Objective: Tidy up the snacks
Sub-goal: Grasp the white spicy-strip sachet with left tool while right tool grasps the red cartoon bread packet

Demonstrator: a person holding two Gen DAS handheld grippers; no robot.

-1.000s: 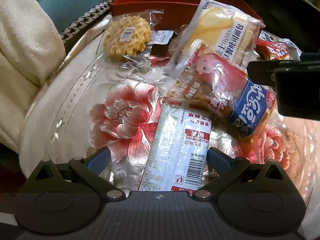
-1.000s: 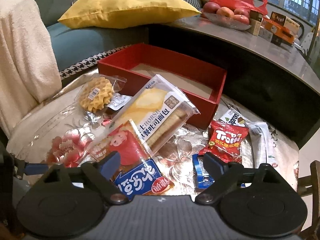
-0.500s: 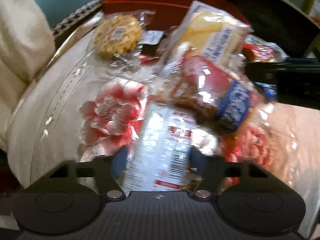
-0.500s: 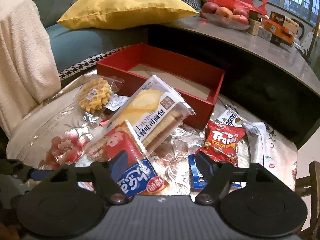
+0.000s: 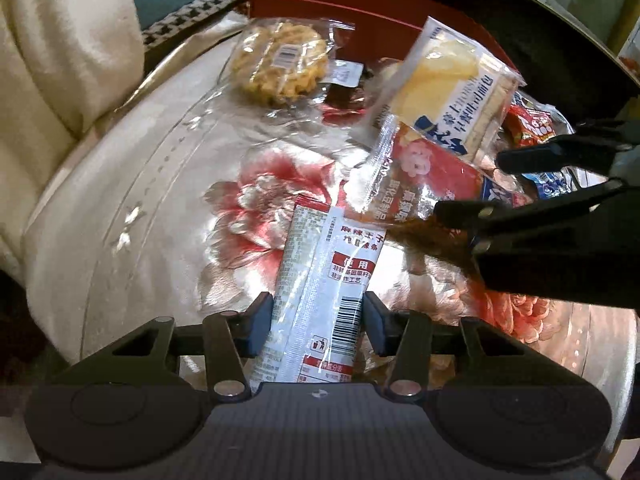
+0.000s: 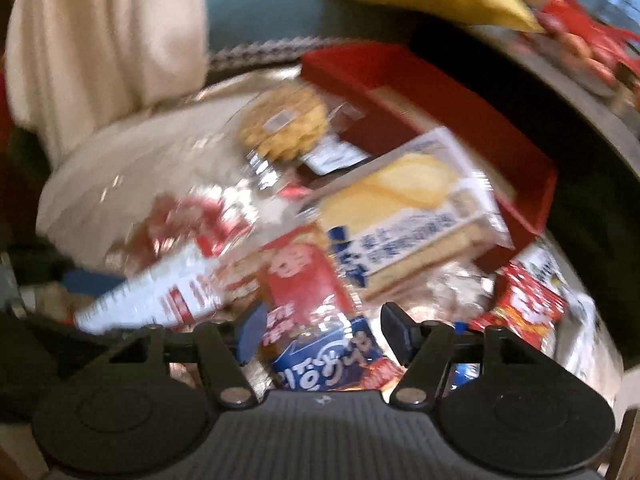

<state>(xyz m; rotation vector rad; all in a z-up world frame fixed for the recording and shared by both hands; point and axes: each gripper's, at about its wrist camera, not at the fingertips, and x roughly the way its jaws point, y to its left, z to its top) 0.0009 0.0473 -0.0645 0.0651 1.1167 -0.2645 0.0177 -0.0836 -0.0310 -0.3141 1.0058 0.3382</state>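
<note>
The left gripper [image 5: 316,322] has just been closing, its pads now pressed on the sides of the white snack packet [image 5: 320,296] at lower centre — a light, crinkly, slippery pouch best pinched across its width. The right gripper [image 6: 322,334] has been closing around the red-and-blue packet [image 6: 320,320]; blur hides whether it grips. The red box [image 5: 360,4] waits at the top.

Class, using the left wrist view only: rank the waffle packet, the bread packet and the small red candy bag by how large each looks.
1. Bread packet
2. Waffle packet, somewhat smaller, though both lie similarly far away
3. Small red candy bag, partly hidden, so its true size is uncertain
</note>
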